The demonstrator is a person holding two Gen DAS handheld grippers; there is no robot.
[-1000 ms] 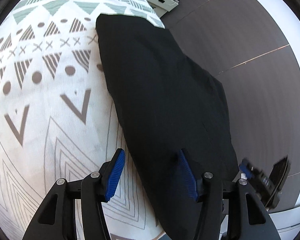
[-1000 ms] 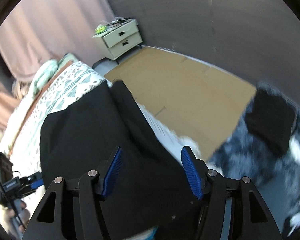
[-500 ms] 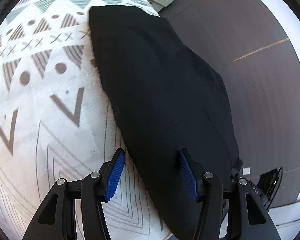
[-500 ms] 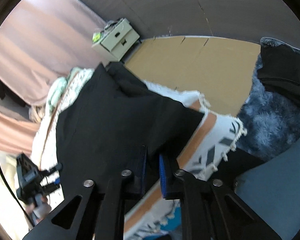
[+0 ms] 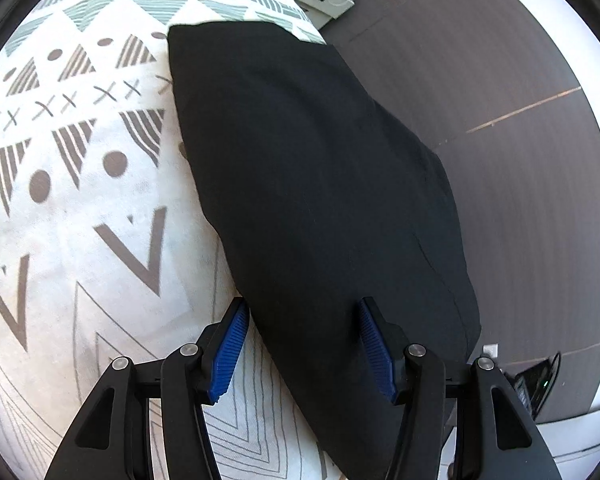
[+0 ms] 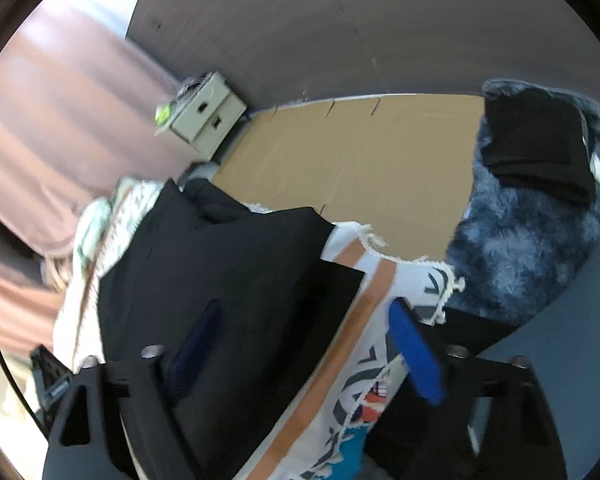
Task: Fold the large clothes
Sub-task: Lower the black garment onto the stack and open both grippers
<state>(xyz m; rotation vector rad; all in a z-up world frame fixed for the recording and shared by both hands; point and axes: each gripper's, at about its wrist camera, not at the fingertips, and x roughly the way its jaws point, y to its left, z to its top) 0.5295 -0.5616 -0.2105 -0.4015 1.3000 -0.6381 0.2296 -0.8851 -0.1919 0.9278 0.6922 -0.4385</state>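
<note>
As far as these views show, the black garment [image 5: 320, 208] is already folded into a long narrow strip, so the task looks well advanced but not finished. It lies along the right edge of the bed [image 5: 72, 208], on the patterned cover, with its far end near the top corner of the cover and its right side hanging slightly over the edge above the dark floor [image 5: 520, 160]. What is left, in my judgement, is at least one crosswise fold to shorten the strip, then perhaps setting it with the folded dark item on the grey fur rug [image 6: 512, 248] beyond the bed's foot.

The left tool [image 5: 300, 344] stands spread wide, its blue pads on either side of the near end of the garment, grasping nothing. The right tool [image 6: 308, 352] is also released, its pads well apart over the garment's corner and the fringed edge of the cover; the picture is blurred there.

Compared with half a second ago, the right tool, then clenched on the garment's corner, has let go and opened. The left tool has stayed open throughout, and the garment lies much as it did, though its right side now looks a little smoother and flatter.
</note>
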